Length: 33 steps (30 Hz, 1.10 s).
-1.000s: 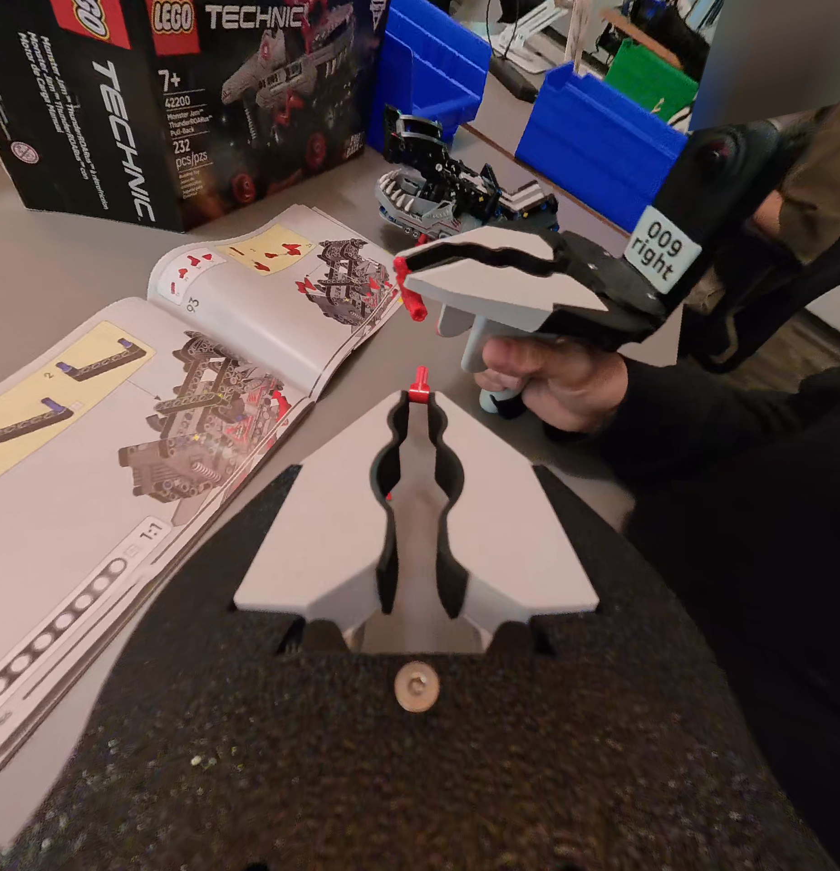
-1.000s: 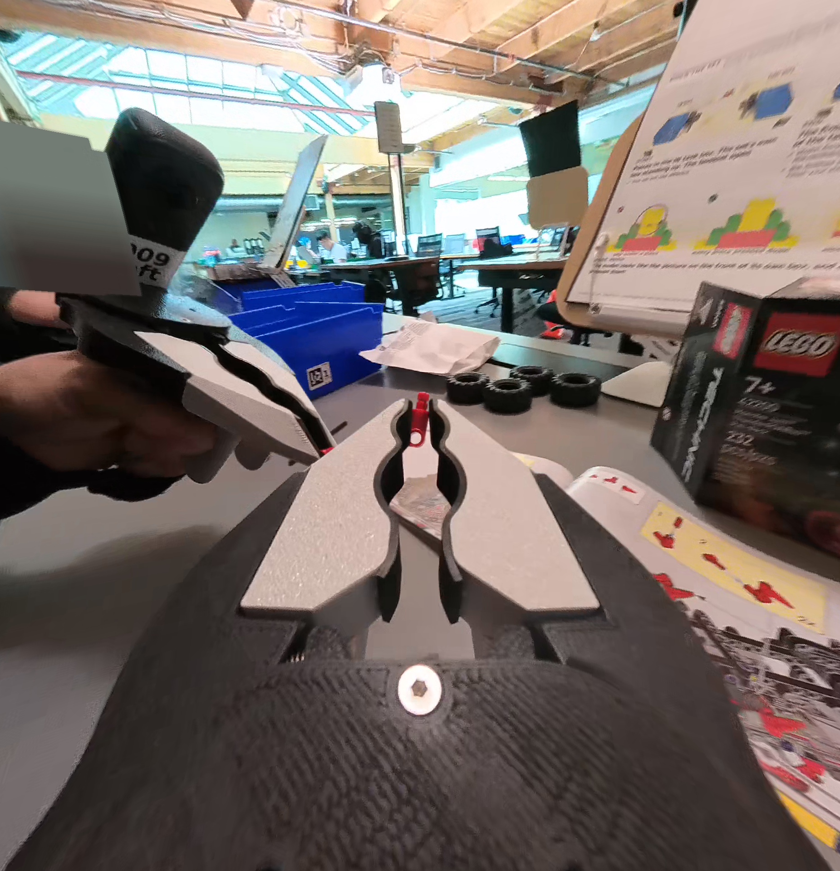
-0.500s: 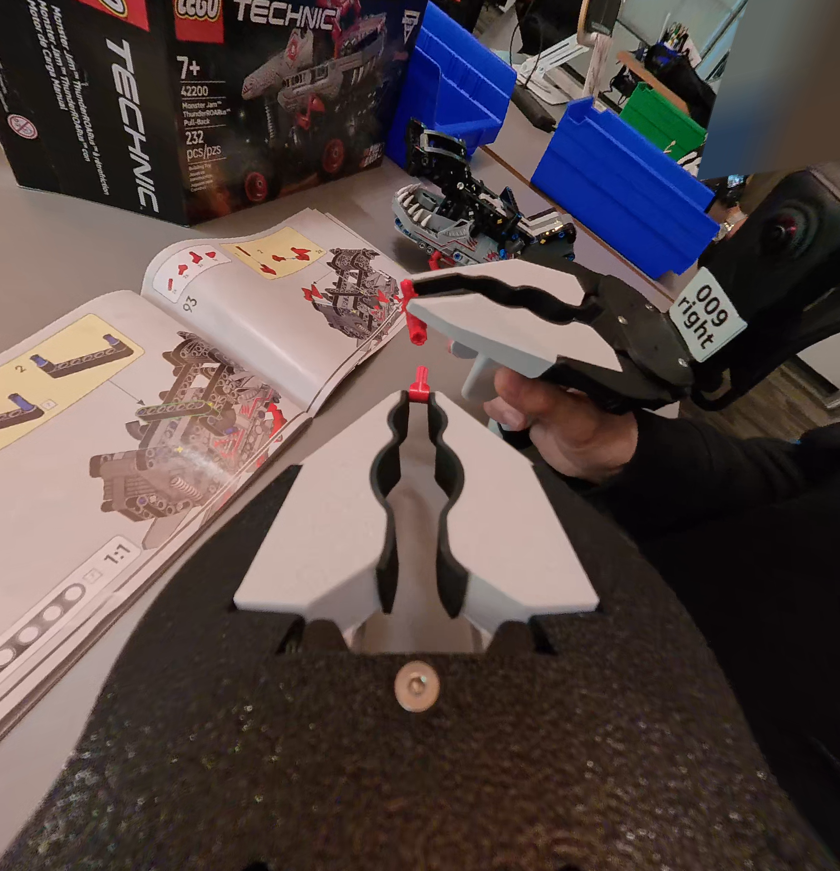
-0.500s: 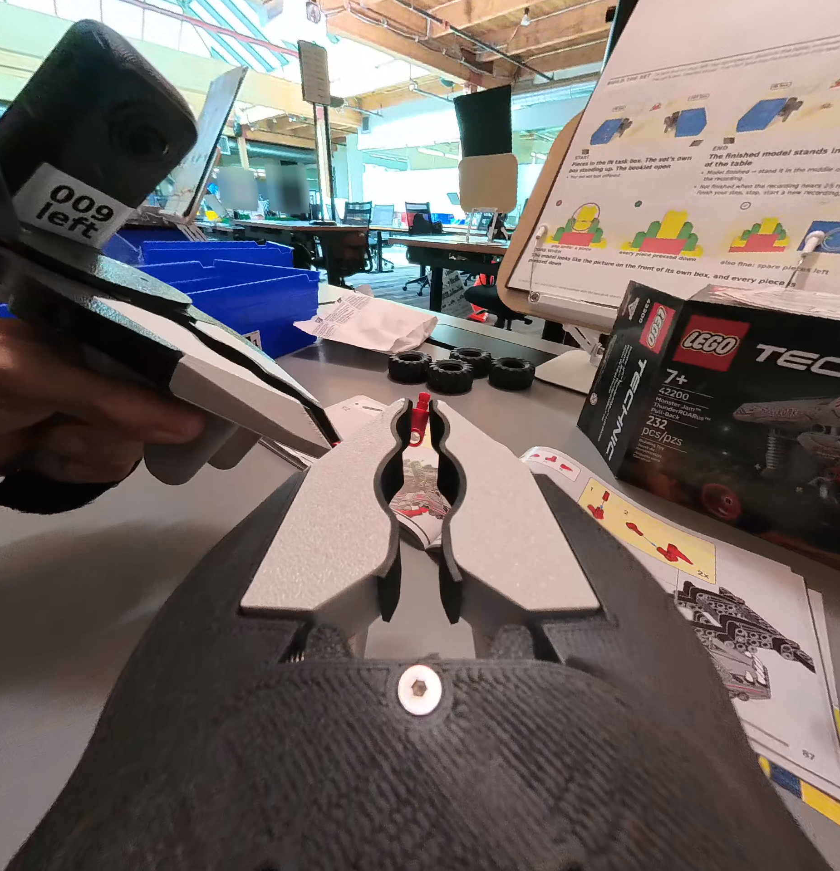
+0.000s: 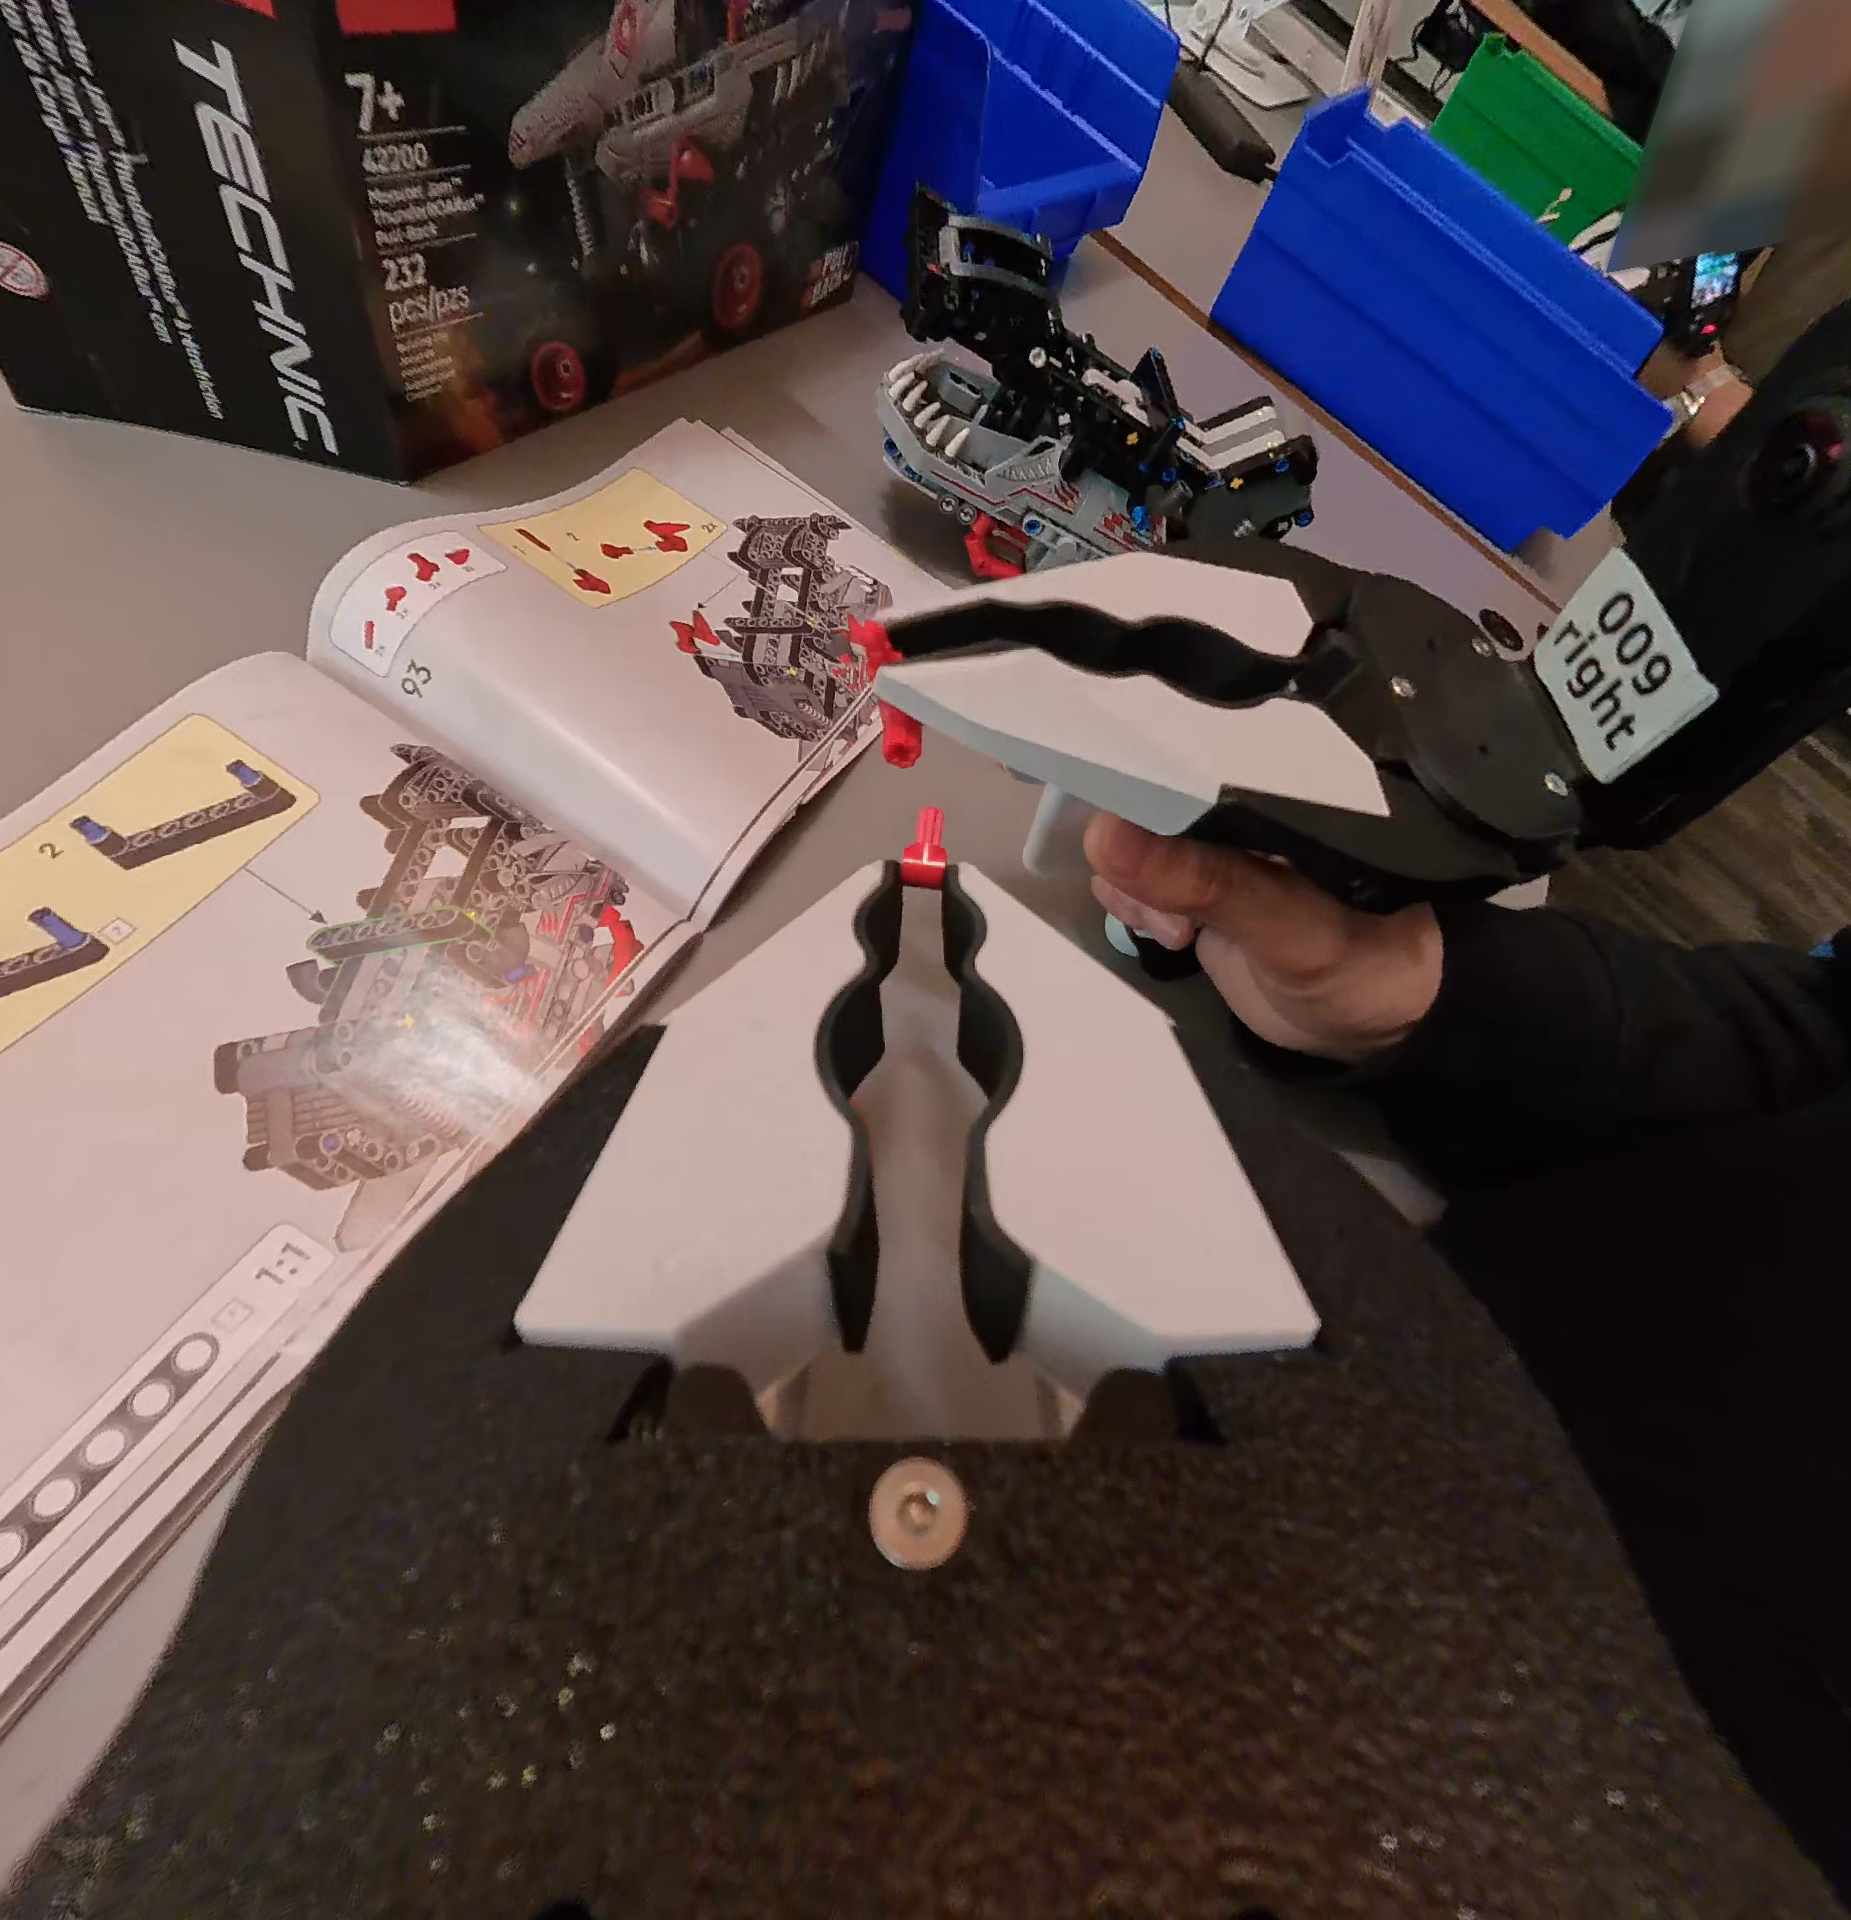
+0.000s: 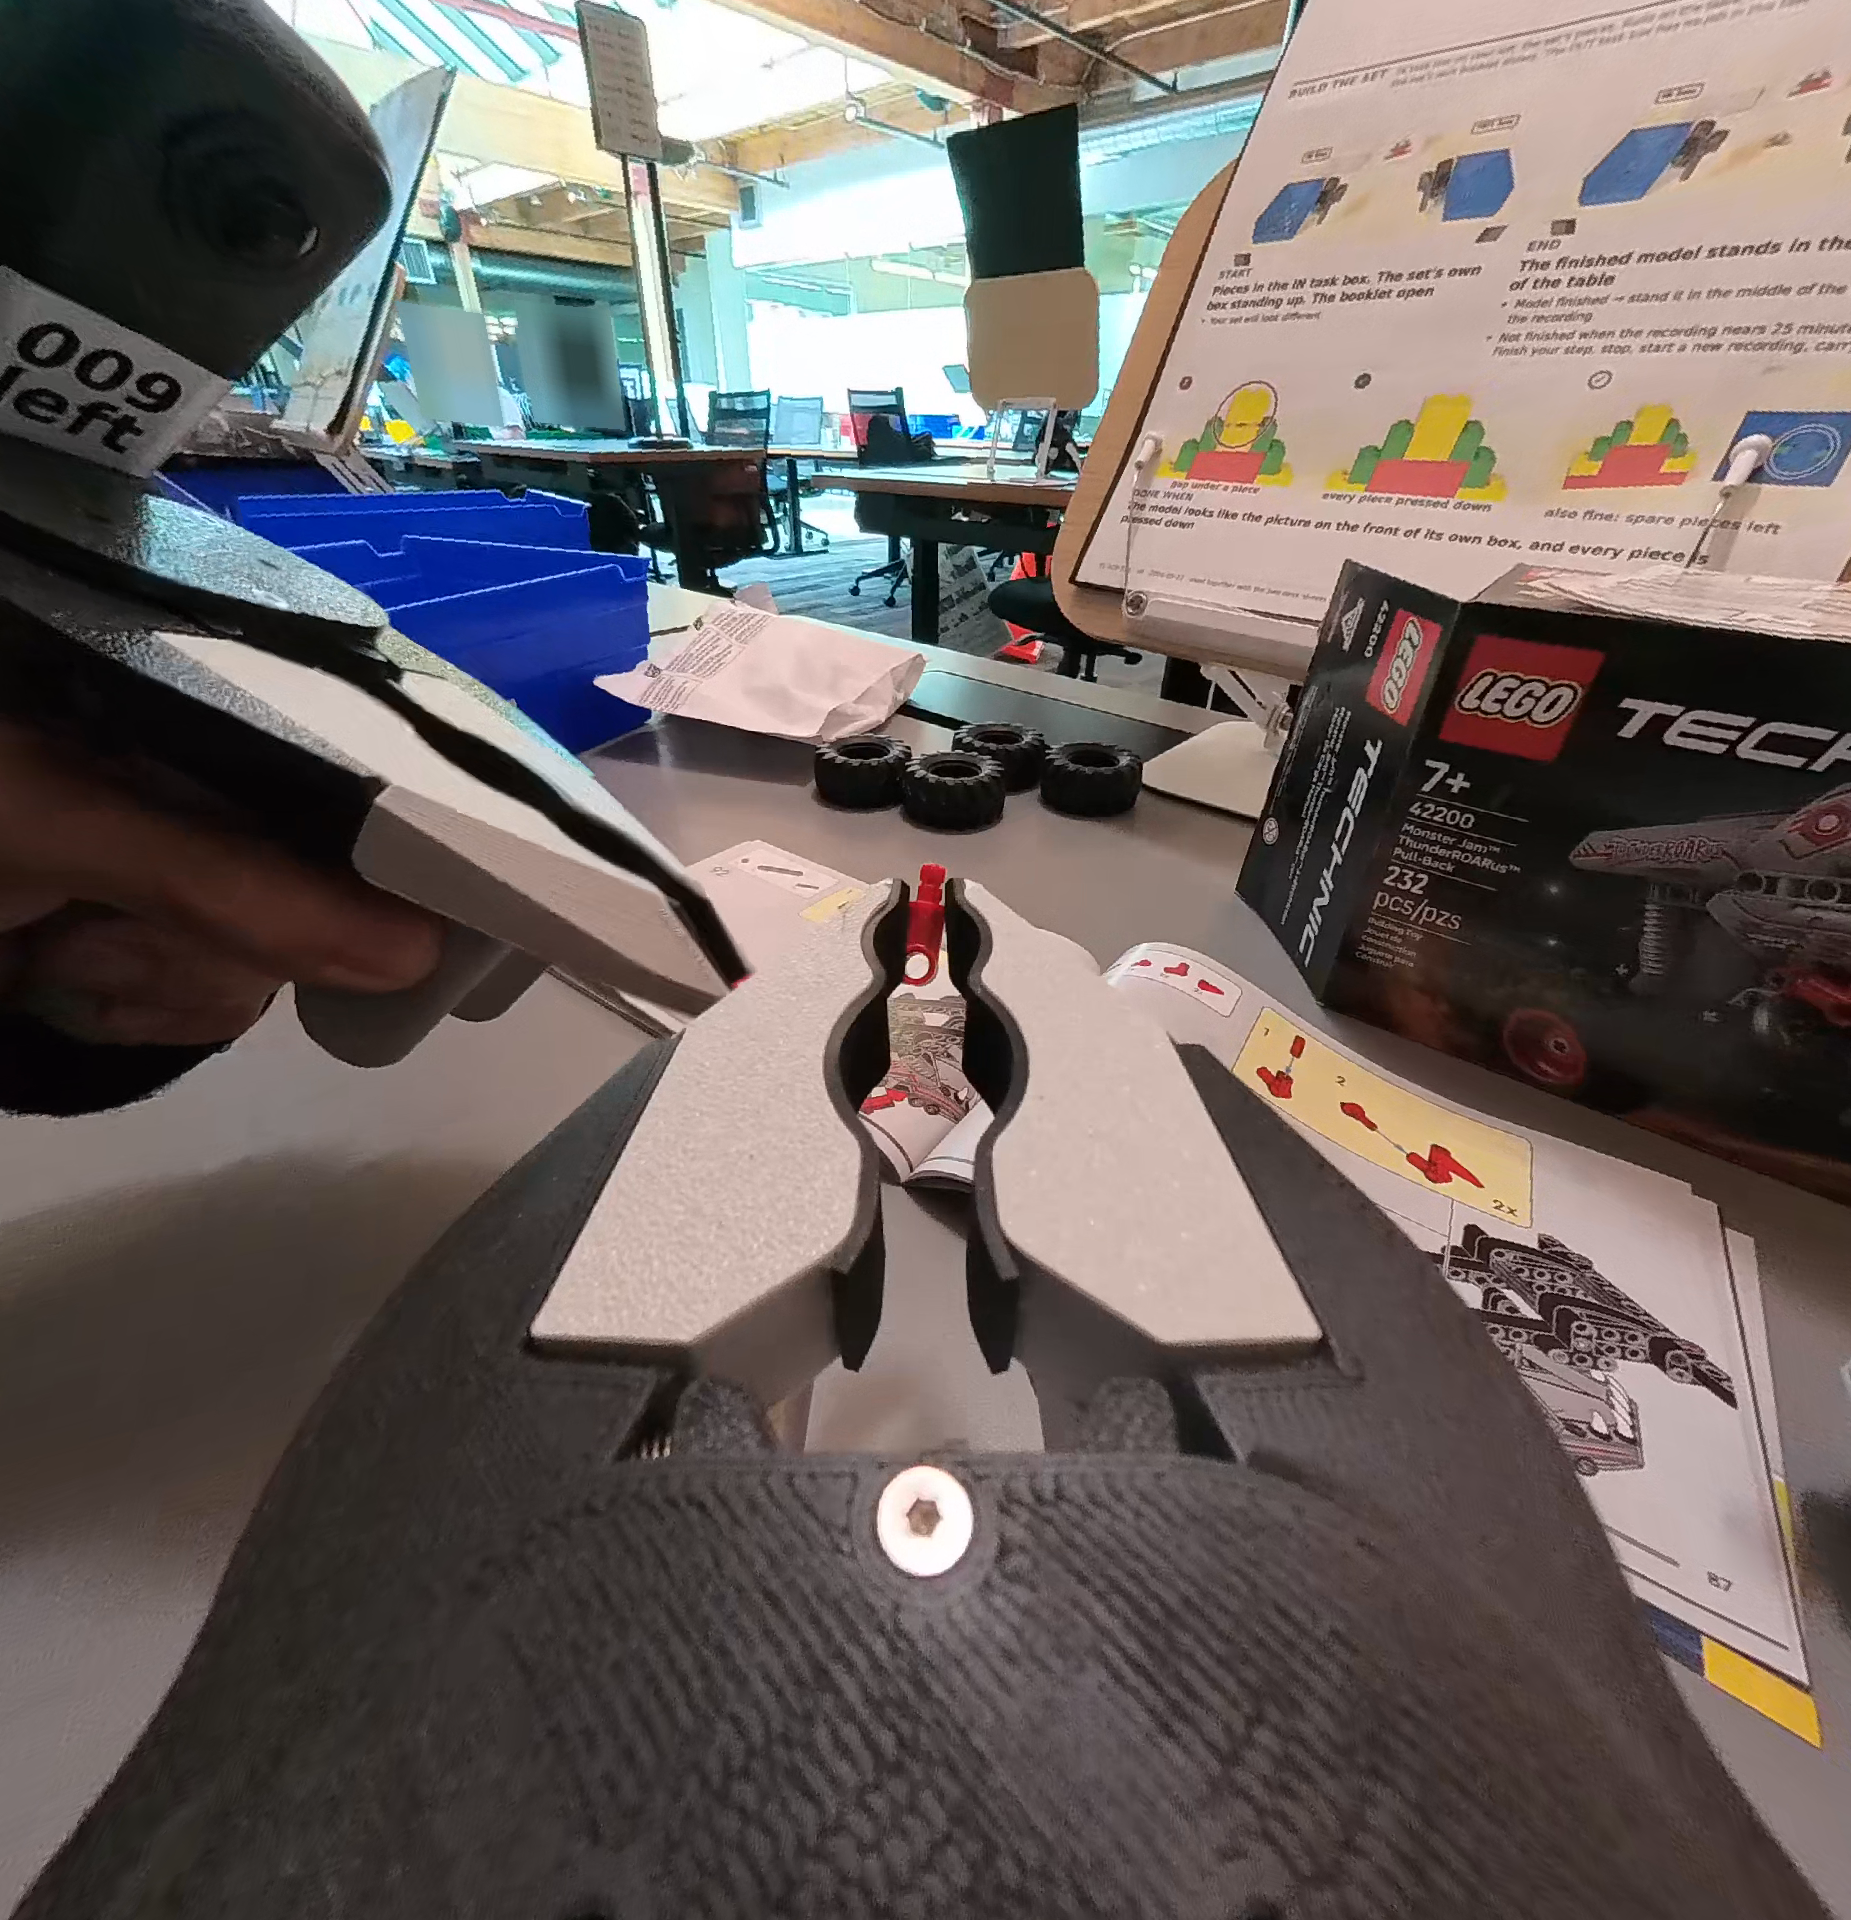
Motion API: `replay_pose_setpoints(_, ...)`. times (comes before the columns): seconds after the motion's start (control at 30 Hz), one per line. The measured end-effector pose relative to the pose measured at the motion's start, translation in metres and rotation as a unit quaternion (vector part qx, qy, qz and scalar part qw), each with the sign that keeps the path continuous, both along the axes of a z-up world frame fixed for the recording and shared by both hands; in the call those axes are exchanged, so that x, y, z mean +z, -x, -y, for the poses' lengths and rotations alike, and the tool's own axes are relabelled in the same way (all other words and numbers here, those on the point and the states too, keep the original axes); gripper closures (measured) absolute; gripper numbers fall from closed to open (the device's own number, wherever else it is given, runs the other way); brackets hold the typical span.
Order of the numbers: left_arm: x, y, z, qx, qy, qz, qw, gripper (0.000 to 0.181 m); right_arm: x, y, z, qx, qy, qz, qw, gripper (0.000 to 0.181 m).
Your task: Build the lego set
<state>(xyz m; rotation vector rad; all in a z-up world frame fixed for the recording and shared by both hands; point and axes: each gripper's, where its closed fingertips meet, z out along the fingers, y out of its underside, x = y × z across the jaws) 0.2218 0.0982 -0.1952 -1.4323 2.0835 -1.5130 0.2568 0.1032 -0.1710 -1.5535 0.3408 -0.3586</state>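
My left gripper (image 5: 923, 878) is shut on a small red pin (image 5: 926, 847) that sticks out past its tips. My right gripper (image 6: 926, 896) is shut on a red connector piece (image 6: 923, 925). In the left wrist view the right gripper (image 5: 885, 665) comes in from the right, its red piece (image 5: 895, 717) just above and left of my pin, a small gap between them. In the right wrist view the left gripper (image 6: 729, 977) comes in from the left, tips close to mine. The grey and black partly built model (image 5: 1087, 457) stands on the table behind.
The open instruction booklet (image 5: 381, 883) lies at the left on the grey table (image 5: 173, 551). The black set box (image 5: 277, 208) stands behind it. Blue bins (image 5: 1420, 291) line the back edge. Several black tyres (image 6: 973, 774), a paper bag (image 6: 775, 675) and an instruction board (image 6: 1523, 312) lie beyond.
Both grippers have stayed shut on their red pieces. The right gripper has tilted lower and the two tips have drawn a little closer. The views have shifted slightly across the booklet and box.
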Motion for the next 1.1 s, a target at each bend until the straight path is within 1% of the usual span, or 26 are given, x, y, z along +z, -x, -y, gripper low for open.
replay_pose_setpoints(0.2,-0.001,-0.003,-0.007,0.012,-0.016,-0.012,1.000,0.176,-0.002,0.006,-0.005,0.003,0.020,0.030,0.999,0.176)
replay_pose_setpoints(0.3,-0.003,-0.002,-0.008,0.010,-0.017,-0.017,1.000,0.176,-0.002,0.009,-0.006,-0.003,0.032,0.058,0.998,0.176)
replay_pose_setpoints(0.43,-0.004,-0.003,-0.008,0.013,-0.015,-0.018,1.000,0.176,-0.003,0.010,-0.008,-0.006,0.042,0.074,0.996,0.176)
replay_pose_setpoints(0.63,-0.006,-0.002,-0.007,0.012,-0.006,-0.027,1.000,0.176,-0.005,0.011,-0.010,-0.003,0.051,0.076,0.996,0.176)
replay_pose_setpoints(0.83,-0.005,-0.003,-0.008,0.018,0.031,-0.030,0.999,0.176,-0.006,0.009,-0.011,0.003,0.051,0.061,0.997,0.176)
replay_pose_setpoints(0.87,-0.009,-0.001,-0.007,0.010,0.022,-0.036,0.999,0.176,-0.008,0.009,-0.011,0.007,0.058,0.056,0.997,0.176)
replay_pose_setpoints(0.93,-0.022,0.007,-0.007,-0.013,-0.032,-0.046,0.998,0.176,-0.023,0.005,-0.011,0.007,0.108,0.039,0.993,0.176)
replay_pose_setpoints(1.0,-0.034,0.015,-0.008,-0.038,-0.094,-0.047,0.994,0.176,-0.041,0.002,-0.004,0.011,0.164,-0.005,0.986,0.176)
replay_pose_setpoints(1.03,-0.037,0.019,-0.006,-0.054,-0.112,-0.046,0.991,0.176,-0.044,0.001,0.001,0.009,0.169,-0.024,0.985,0.176)
replay_pose_setpoints(1.1,-0.039,0.021,0.004,-0.075,-0.112,-0.049,0.990,0.176,-0.051,0.002,0.010,0.006,0.174,-0.059,0.983,0.176)
